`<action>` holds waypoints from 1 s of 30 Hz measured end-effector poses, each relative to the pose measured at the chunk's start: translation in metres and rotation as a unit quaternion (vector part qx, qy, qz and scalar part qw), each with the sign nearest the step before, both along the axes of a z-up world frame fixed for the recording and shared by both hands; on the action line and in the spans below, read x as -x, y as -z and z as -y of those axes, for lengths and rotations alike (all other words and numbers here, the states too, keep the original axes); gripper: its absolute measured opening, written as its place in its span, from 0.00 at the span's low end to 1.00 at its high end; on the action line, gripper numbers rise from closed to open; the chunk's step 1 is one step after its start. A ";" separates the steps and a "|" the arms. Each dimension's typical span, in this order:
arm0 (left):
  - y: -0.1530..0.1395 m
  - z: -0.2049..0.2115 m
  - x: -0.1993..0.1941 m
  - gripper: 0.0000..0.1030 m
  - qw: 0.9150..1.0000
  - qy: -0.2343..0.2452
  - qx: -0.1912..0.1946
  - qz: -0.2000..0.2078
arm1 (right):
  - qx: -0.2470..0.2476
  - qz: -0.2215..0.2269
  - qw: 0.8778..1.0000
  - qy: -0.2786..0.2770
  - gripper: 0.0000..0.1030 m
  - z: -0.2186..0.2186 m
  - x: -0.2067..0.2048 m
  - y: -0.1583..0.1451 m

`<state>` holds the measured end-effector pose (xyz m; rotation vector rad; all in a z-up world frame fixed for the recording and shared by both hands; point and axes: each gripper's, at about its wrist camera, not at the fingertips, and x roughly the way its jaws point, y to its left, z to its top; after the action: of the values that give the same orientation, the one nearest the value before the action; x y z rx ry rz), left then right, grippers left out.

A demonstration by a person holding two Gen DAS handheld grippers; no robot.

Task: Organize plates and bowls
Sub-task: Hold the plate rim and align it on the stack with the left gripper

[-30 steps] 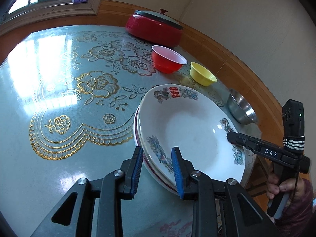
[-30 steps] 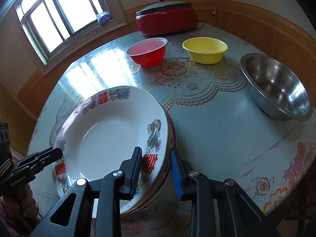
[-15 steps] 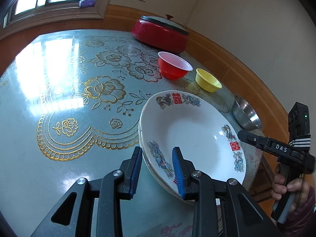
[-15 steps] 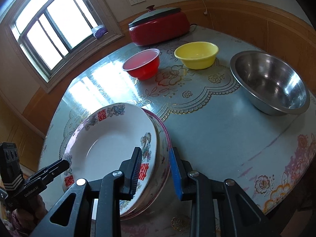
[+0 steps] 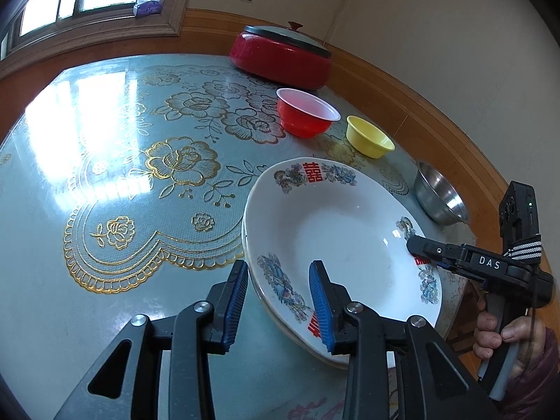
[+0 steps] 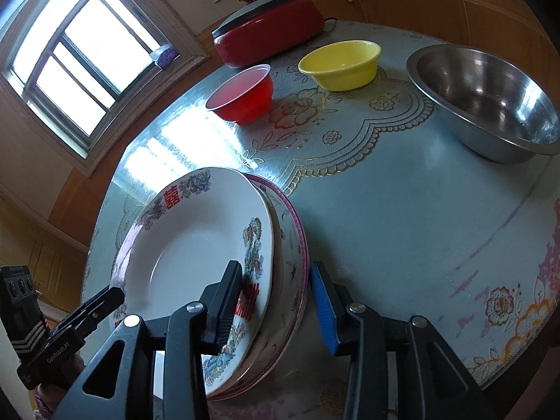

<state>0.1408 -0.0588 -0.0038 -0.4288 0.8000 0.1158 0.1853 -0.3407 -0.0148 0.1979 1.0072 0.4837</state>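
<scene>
Both my claws straddle the plate stack's rim, jaws apart.

The stack of plates (image 5: pixel 336 241) sits at the near edge of the desk (image 5: pixel 105 182). My left claw (image 5: pixel 278 302) has the rim between its blue pads, with a gap showing, and its jaws have just been opening. My right claw (image 6: pixel 276 302) spans the opposite rim; its jaws have just opened further and the right pad stands clear of the pink-edged bottom plate. Beyond the stack are a red bowl (image 5: pixel 306 117), a yellow bowl (image 5: pixel 369 136) and a steel bowl (image 6: pixel 486 99), each apart, with a red pot (image 5: pixel 281 56) at the far edge.
</scene>
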 end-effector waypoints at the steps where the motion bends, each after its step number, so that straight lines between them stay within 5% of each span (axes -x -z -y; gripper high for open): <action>1: 0.001 0.000 -0.001 0.35 1.000 0.001 -0.001 -0.001 | 0.003 0.002 1.000 0.000 0.39 -0.001 0.000 0.000; 21: -0.006 0.004 0.003 0.35 0.998 -0.025 -0.065 -0.012 | 0.006 -0.014 1.000 -0.022 0.38 -0.020 0.010 0.006; 30: -0.006 0.006 0.011 0.35 0.998 -0.033 -0.057 -0.009 | -0.009 -0.031 0.999 -0.031 0.37 -0.024 0.012 0.015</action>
<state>0.1293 -0.0651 0.0019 -0.3459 0.7935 0.2266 0.1734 -0.3167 -0.0299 0.1989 1.0731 0.5463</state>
